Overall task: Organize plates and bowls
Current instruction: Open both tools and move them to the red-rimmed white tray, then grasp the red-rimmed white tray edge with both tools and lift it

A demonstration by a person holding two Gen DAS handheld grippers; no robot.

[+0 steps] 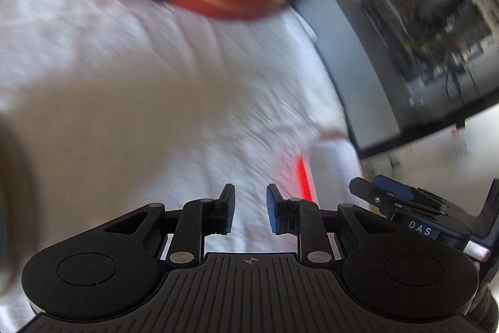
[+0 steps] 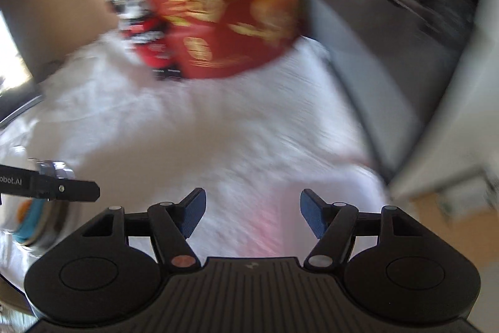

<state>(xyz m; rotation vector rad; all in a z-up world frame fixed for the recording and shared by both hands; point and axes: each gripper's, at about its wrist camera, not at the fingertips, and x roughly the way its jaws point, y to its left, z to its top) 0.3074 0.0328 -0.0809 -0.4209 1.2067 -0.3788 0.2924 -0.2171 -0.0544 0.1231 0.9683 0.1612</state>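
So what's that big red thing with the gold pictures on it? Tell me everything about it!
The big red thing is blurry, so what it is exactly is hard to tell. It looks like a red package or bag, with gold and cream pictures and some orange patches printed on it. It sits at the far end of the white cloth, its rounded lower edge toward the cameras. A smaller red, black and white item sits right beside it, on its left. Neither claw touches it.

Bright daylight, heavy motion blur, fisheye edges
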